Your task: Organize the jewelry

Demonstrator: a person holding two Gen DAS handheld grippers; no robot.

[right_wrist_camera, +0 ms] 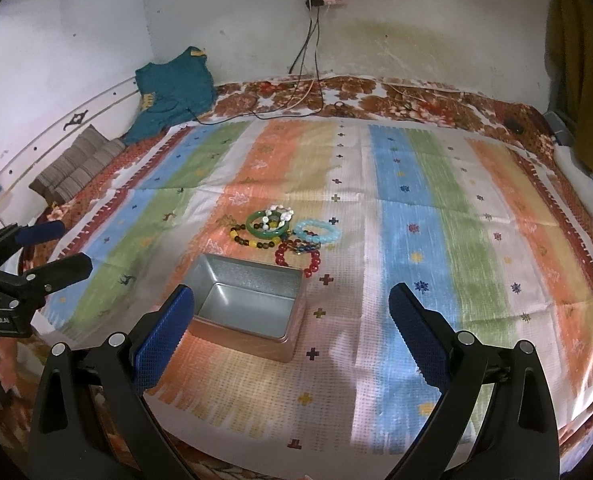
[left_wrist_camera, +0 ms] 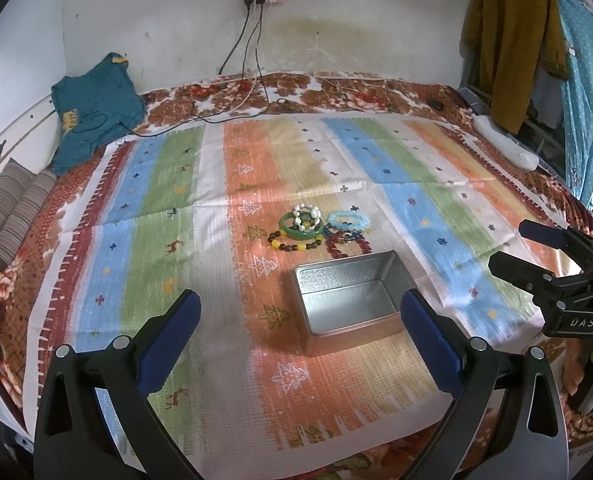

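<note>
Two low views, shared tin (left_wrist_camera: 348,300)

The bed (left_wrist_camera: 376,92) wears a brown floral cover, and a striped cloth (left_wrist_camera: 200,208) is spread over most of it. Near the cloth's middle sits an open metal tin (left_wrist_camera: 350,300), with a cluster of bead bracelets (left_wrist_camera: 320,232) just beyond it toward the wall edge. A teal garment (left_wrist_camera: 92,112) lies at the far left corner, a striped pillow (left_wrist_camera: 12,208) along the left edge, and cables (left_wrist_camera: 232,108) trail across the wall edge
</note>
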